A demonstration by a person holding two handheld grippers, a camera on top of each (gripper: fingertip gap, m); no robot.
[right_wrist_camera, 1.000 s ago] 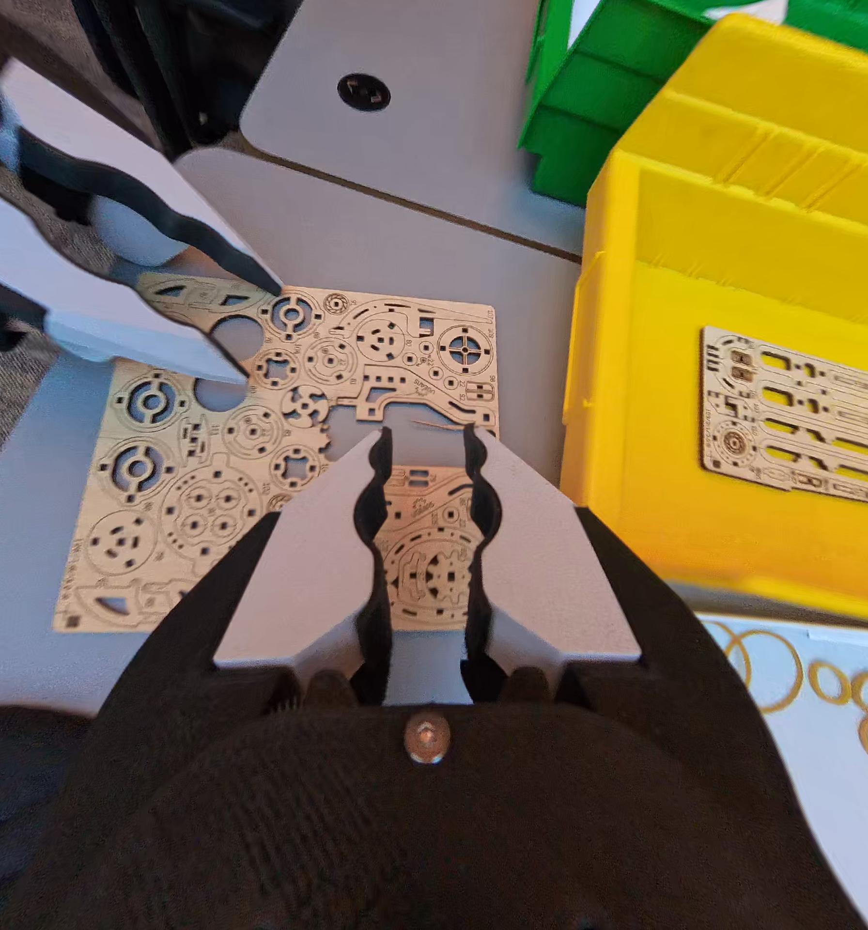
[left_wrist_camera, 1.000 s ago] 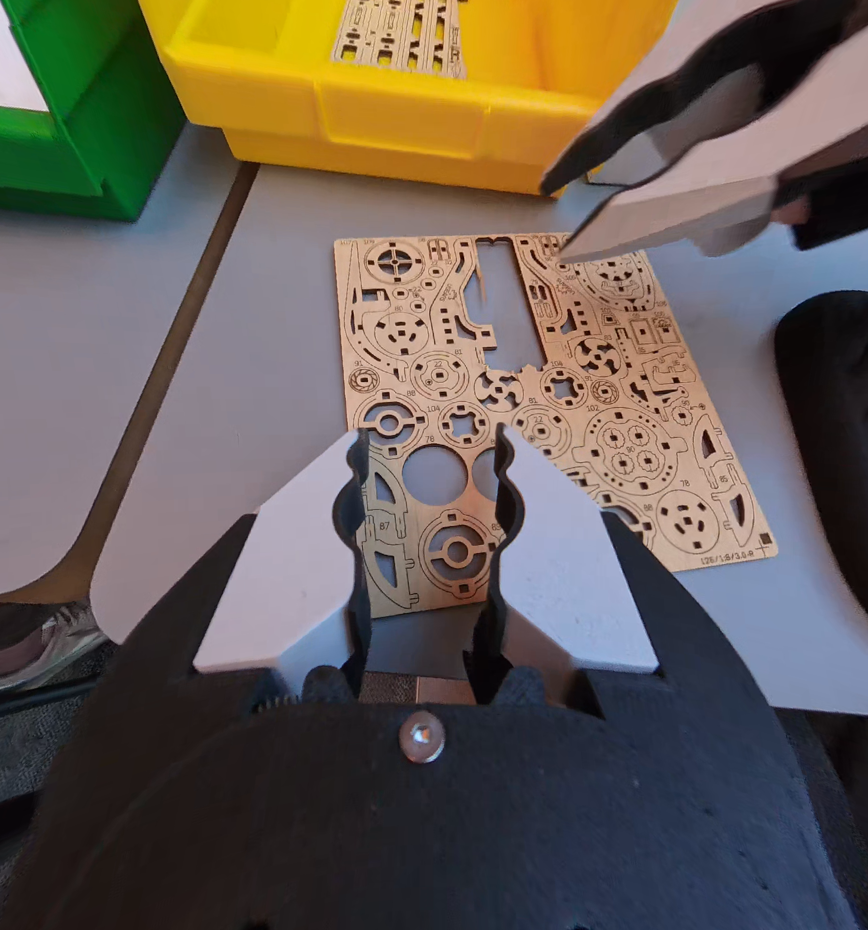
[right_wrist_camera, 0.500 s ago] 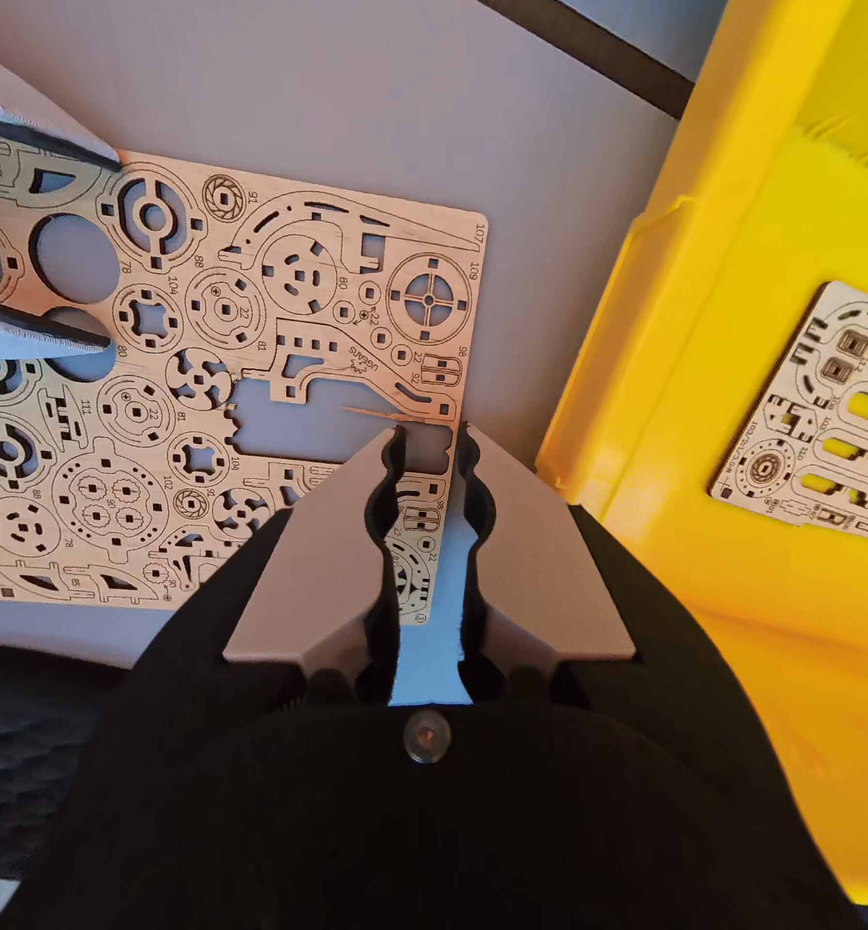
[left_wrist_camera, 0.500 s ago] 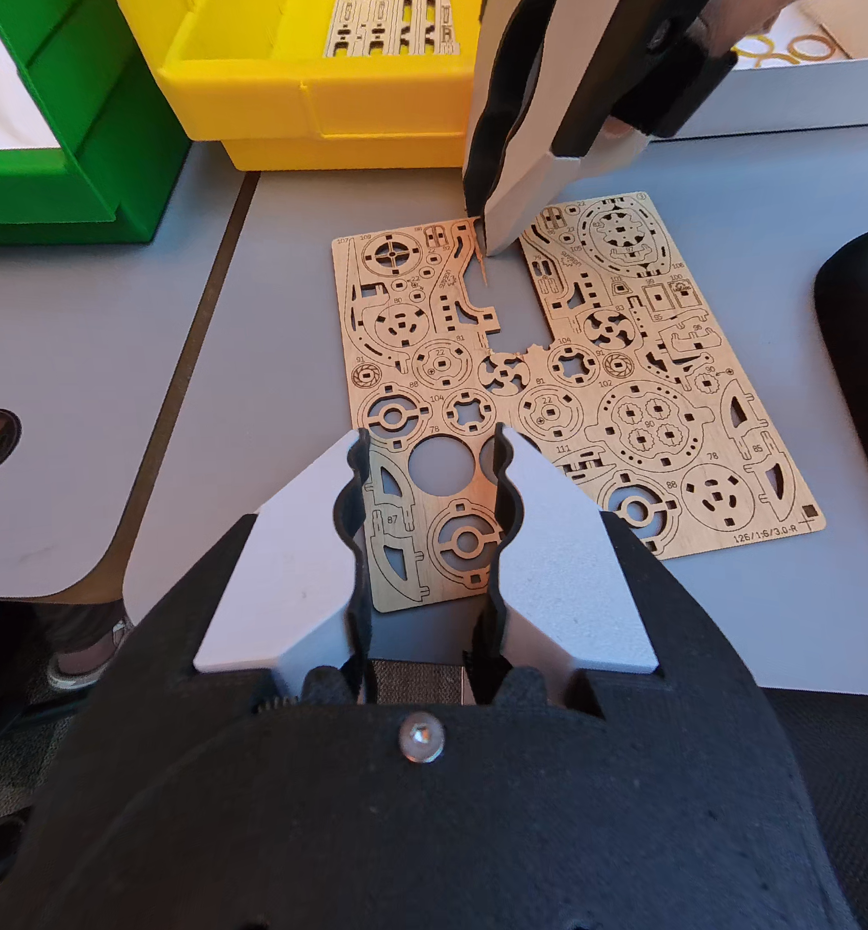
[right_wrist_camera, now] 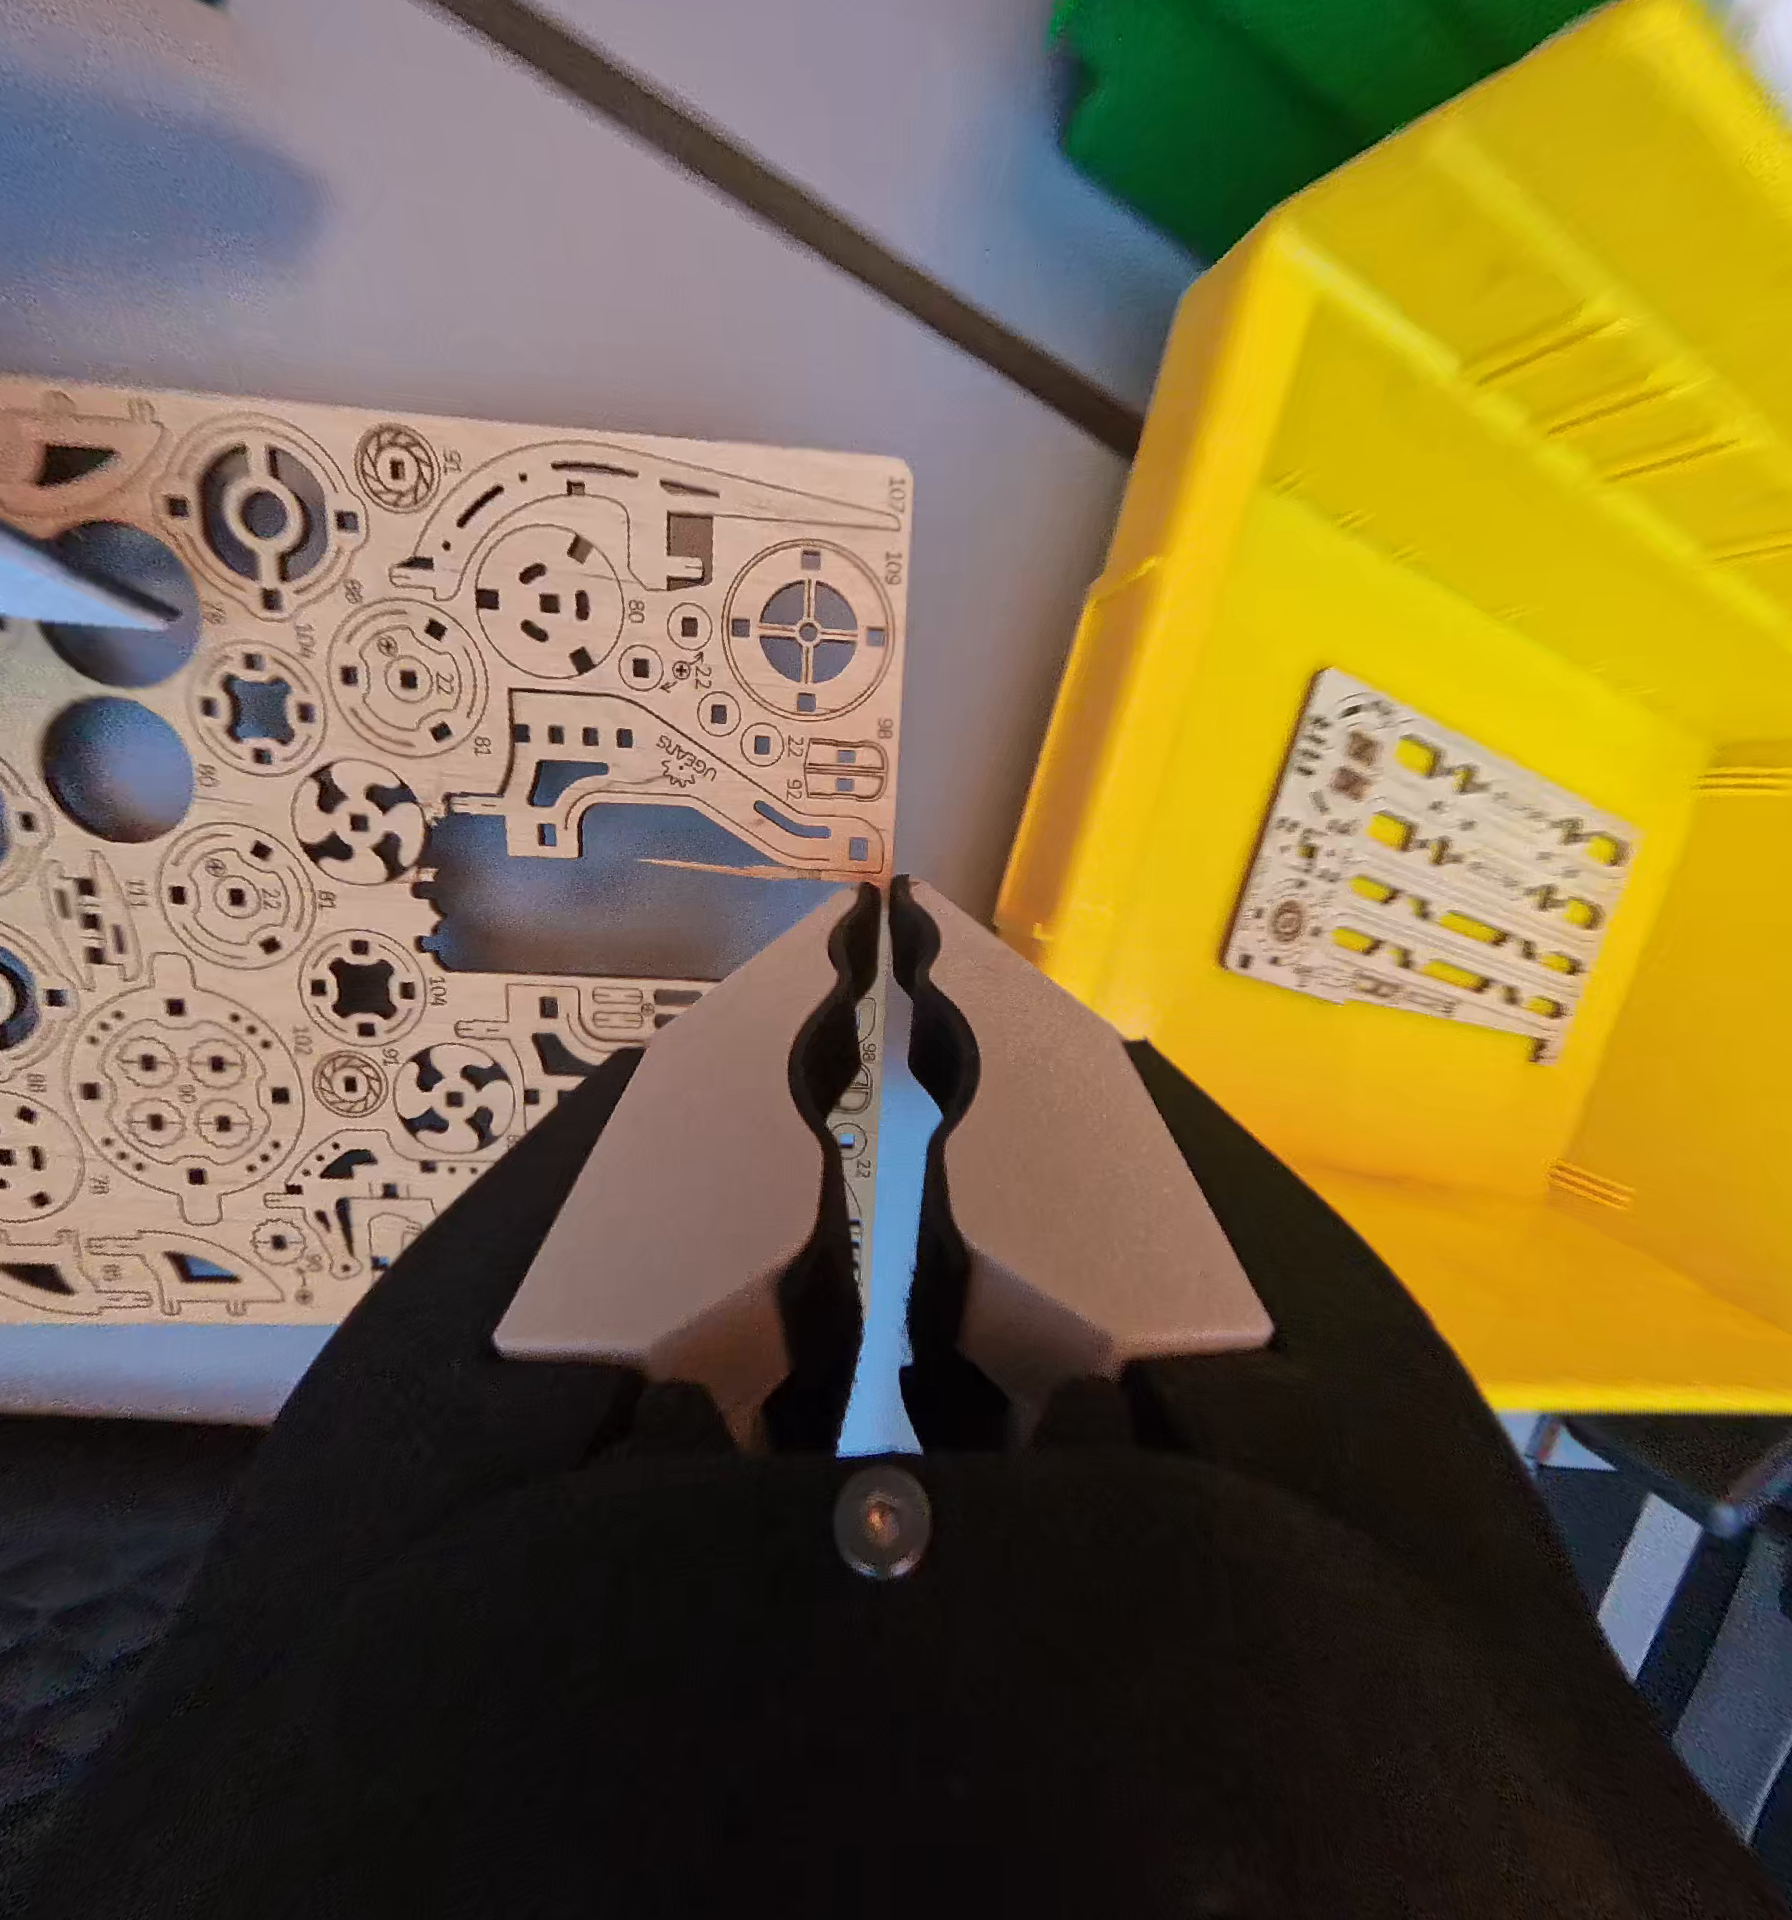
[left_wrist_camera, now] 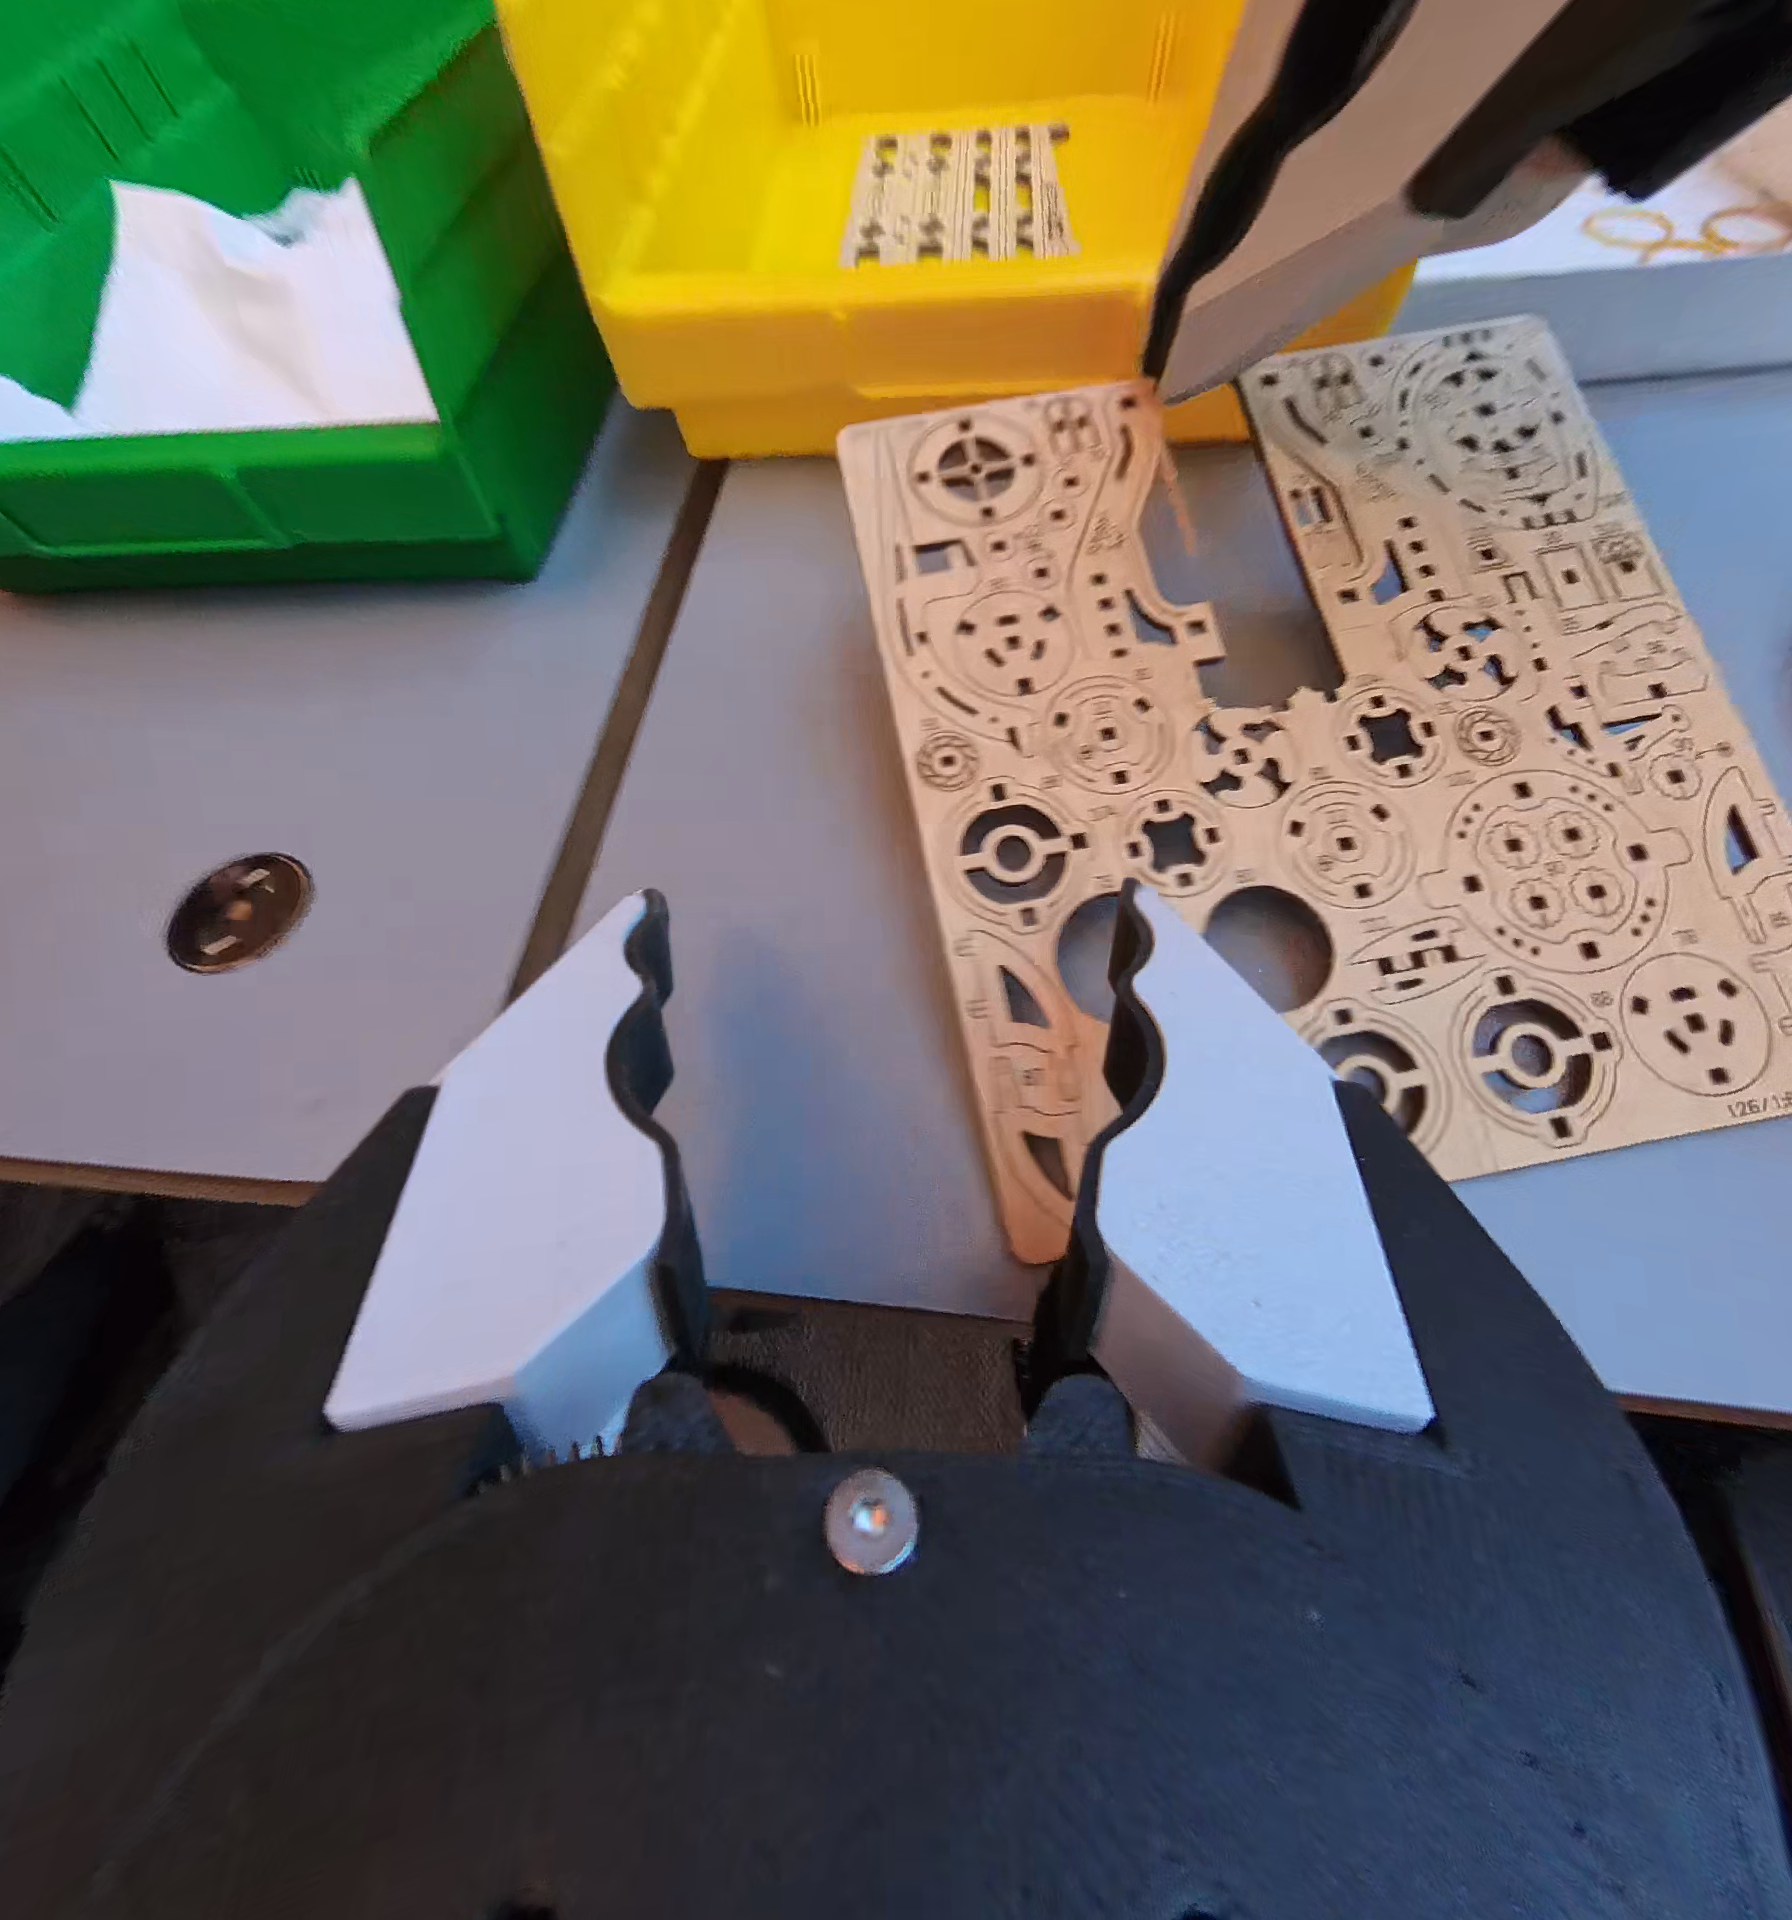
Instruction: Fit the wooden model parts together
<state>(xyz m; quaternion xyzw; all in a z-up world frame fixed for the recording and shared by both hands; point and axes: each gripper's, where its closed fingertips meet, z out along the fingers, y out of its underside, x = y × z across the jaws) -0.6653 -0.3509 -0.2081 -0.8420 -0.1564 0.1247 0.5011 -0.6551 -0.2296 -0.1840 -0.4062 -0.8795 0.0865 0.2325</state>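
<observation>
We see a thin wooden sheet (left_wrist_camera: 1318, 790) of laser-cut model parts lying flat on the grey table (left_wrist_camera: 798, 831), with its far edge close to a yellow bin (left_wrist_camera: 871, 343). A long slot is already cut out of the sheet, running in from that far edge, and two round holes sit nearer the left hand-held gripper.

Our left hand-held gripper (left_wrist_camera: 887, 914) is spread wide and holds nothing. Its right finger overlaps the near left corner of the sheet in the left wrist view, while its left finger is over bare table.

Our right hand-held gripper (right_wrist_camera: 884, 885) is narrowed almost to closing, the tips a sliver apart right at the sheet's far edge, by the mouth of the slot. A thin wooden splinter (right_wrist_camera: 736, 864) juts along the slot toward those tips. We cannot tell whether the tips pinch the edge or only rest against it.

Inside the yellow bin lies a second, smaller wooden sheet (right_wrist_camera: 1432, 873). To the left of it stands a green bin (left_wrist_camera: 248, 499) with white paper (left_wrist_camera: 237, 322) inside. Some gold rings (left_wrist_camera: 1681, 229) lie on a white surface behind the right hand-held gripper.
</observation>
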